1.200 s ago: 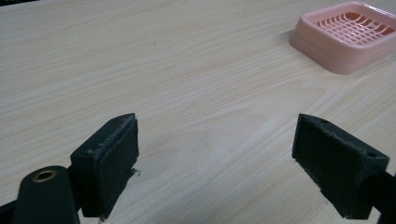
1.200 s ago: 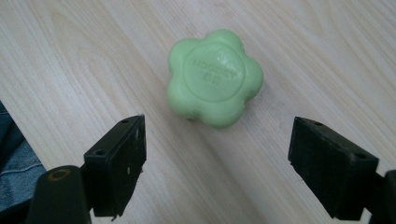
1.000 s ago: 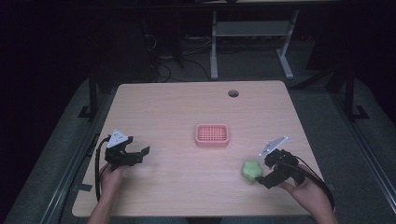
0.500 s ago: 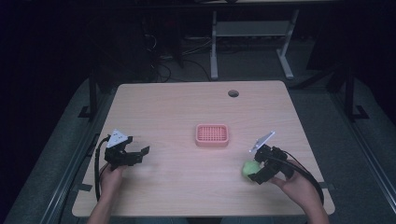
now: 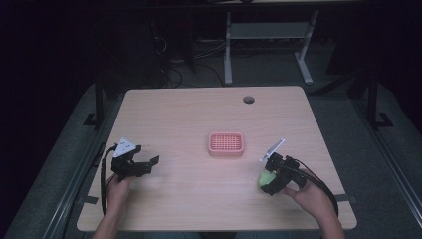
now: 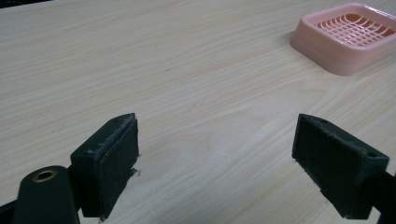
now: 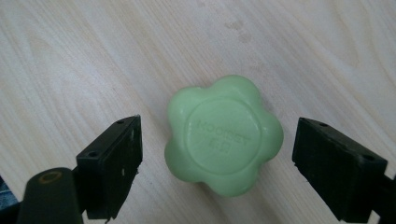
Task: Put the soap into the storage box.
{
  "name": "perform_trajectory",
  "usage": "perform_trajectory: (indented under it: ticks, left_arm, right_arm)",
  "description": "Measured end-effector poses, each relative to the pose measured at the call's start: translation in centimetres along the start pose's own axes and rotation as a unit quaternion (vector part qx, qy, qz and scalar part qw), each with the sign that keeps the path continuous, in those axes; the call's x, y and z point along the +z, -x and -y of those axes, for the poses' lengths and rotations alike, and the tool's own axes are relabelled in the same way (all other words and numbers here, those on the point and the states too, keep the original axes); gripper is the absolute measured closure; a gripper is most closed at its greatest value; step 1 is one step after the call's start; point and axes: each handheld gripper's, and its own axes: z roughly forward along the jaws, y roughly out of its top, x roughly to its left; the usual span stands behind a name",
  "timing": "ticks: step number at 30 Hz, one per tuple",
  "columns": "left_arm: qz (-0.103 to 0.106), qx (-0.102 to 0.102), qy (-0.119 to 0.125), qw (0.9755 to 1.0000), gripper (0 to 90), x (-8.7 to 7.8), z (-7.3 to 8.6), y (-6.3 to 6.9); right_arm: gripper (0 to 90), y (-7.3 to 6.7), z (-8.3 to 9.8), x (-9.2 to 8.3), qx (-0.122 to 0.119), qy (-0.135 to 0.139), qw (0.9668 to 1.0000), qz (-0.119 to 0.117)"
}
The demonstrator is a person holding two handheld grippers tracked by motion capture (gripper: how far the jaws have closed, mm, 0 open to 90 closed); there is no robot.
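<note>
A pale green flower-shaped soap (image 7: 224,133) lies flat on the wooden table (image 5: 199,114), at the front right in the high view (image 5: 265,178). My right gripper (image 7: 217,168) hovers over it, open, one jaw on each side of the soap without touching it (image 5: 271,181). A pink slotted soap dish (image 5: 226,144) stands near the table's middle, and its corner shows at the upper right of the left gripper view (image 6: 348,35). My left gripper (image 5: 142,167) is at the front left, open, with bare wood between its jaws (image 6: 217,161).
A round cable hole (image 5: 248,99) sits near the table's far edge. Beyond the table are a dark floor, cables and the white legs of a desk frame (image 5: 229,50). A cable trails from each gripper toward the front edge.
My right gripper has moved left and forward onto the green soap, so that its jaws now straddle it. The left gripper has stayed where it was.
</note>
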Motion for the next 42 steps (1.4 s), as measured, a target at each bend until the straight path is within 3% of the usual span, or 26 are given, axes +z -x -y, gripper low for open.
perform_trajectory:
  ticks: [23, 42]
  left_arm:
    - [0.001, -0.001, 0.001, 1.0000, 14.4, 0.0, 0.0, 0.0]
    - [0.000, -0.001, 0.000, 1.0000, 14.4, 0.0, 0.0, 0.0]
  right_arm:
    - [15.0, 0.2, -0.5, 2.5, 0.005, -0.044, 0.9990, 0.005]
    - [22.3, 0.2, -0.5, 3.0, 0.006, -0.053, 0.9986, 0.006]
